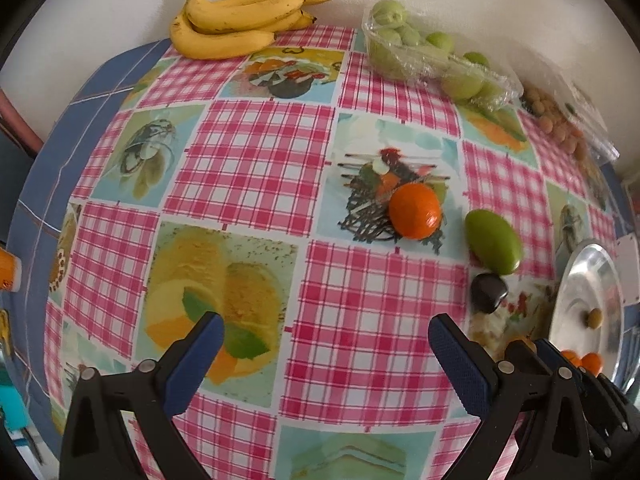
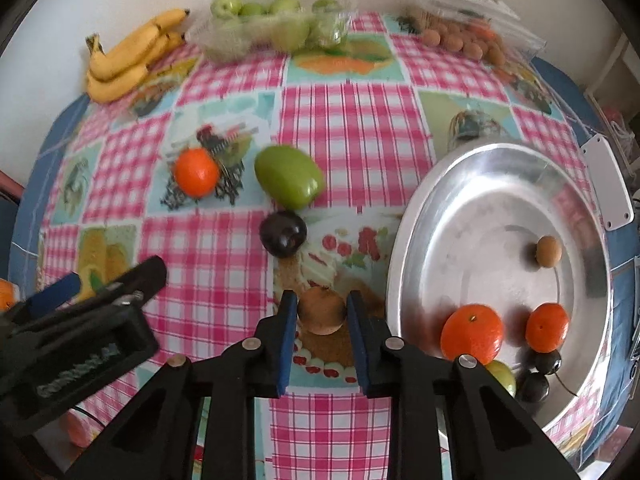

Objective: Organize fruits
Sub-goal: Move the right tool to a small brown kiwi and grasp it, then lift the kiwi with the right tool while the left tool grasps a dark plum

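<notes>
Right gripper (image 2: pixel 322 312) pinching a small brown round fruit (image 2: pixel 321 311), both blue pads against its sides, on the checked tablecloth (image 2: pixel 352 128). Just to its right: steel tray (image 2: pixel 496 160) holding two tangerines (image 2: pixel 472 334), dark plums (image 2: pixel 538 362) and a small brown fruit. Ahead: dark plum (image 2: pixel 283 234), then green mango (image 2: pixel 289 176), loose tangerine (image 2: pixel 197 171) ahead-left. Far edge: bananas (image 2: pixel 128 56), packaged green fruit (image 2: pixel 276 28). Left gripper (image 1: pixel 326 334) spread wide, nothing between the pads, above bare cloth.
</notes>
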Demonstrator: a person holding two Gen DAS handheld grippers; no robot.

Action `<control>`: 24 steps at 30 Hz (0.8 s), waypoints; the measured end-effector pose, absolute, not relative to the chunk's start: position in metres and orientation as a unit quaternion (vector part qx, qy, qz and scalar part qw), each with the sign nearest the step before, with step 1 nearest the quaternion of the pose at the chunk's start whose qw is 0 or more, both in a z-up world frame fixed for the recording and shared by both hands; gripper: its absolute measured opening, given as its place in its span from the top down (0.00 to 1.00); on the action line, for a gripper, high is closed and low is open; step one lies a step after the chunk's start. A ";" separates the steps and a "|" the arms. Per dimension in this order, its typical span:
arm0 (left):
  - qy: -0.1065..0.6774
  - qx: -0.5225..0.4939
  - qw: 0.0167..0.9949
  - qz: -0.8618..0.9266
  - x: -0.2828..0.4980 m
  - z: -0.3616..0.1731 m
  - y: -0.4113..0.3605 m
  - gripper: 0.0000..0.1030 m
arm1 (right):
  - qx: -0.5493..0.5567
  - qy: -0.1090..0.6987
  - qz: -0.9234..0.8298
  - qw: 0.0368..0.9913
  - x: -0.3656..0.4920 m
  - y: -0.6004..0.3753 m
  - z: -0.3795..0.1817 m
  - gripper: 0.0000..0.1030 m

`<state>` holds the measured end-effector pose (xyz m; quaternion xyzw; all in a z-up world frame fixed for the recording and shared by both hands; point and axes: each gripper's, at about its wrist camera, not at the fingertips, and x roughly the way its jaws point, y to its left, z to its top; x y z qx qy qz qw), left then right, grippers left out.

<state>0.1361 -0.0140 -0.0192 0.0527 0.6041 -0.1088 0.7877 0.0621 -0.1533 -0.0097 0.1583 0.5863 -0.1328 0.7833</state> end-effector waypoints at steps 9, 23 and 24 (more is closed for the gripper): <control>0.608 0.025 0.783 -0.129 0.140 -0.018 -0.028 0.06 | 0.188 0.569 -0.149 0.787 0.057 -0.177 0.011 0.75; 0.590 0.065 0.781 -0.193 0.132 -0.022 -0.092 0.22 | 0.234 0.538 -0.187 0.788 0.035 -0.234 0.034 0.75; 0.590 0.068 0.780 -0.198 0.130 -0.022 -0.096 0.24 | 0.234 0.538 -0.188 0.787 0.034 -0.237 0.033 0.75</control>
